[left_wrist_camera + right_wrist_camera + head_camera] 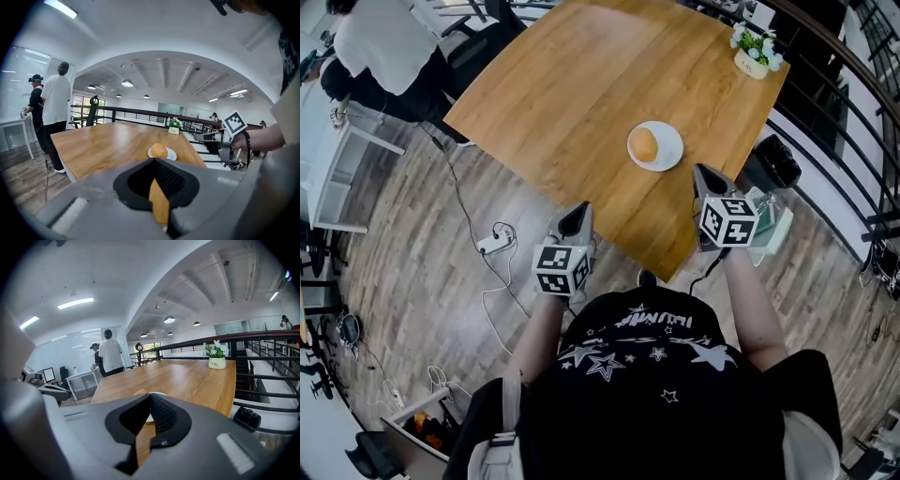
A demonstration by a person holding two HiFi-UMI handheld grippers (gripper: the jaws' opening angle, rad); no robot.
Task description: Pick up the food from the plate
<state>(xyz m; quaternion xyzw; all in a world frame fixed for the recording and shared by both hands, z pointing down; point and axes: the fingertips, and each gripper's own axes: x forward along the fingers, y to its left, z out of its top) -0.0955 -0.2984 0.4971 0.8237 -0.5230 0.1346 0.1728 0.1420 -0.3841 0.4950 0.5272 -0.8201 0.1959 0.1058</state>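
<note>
An orange-brown bun [644, 143] lies on a small white plate [667, 150] near the front right corner of the wooden table [581, 94]. My left gripper [578, 215] hangs off the table's front edge, left of the plate, jaws together and empty. My right gripper [704, 174] hovers at the table's right corner beside the plate, also shut and empty. In the left gripper view the bun [158, 150] and plate [171, 155] show just beyond the closed gripper [153, 161]. In the right gripper view, the right gripper [150, 395] hides most of the plate [157, 393].
A white pot of flowers [754, 52] stands at the table's far right corner. Two people [384, 42] are at a white desk [337, 159] far left. A power strip with cables [492, 244] lies on the floor. A black bag [778, 159] and railing are at the right.
</note>
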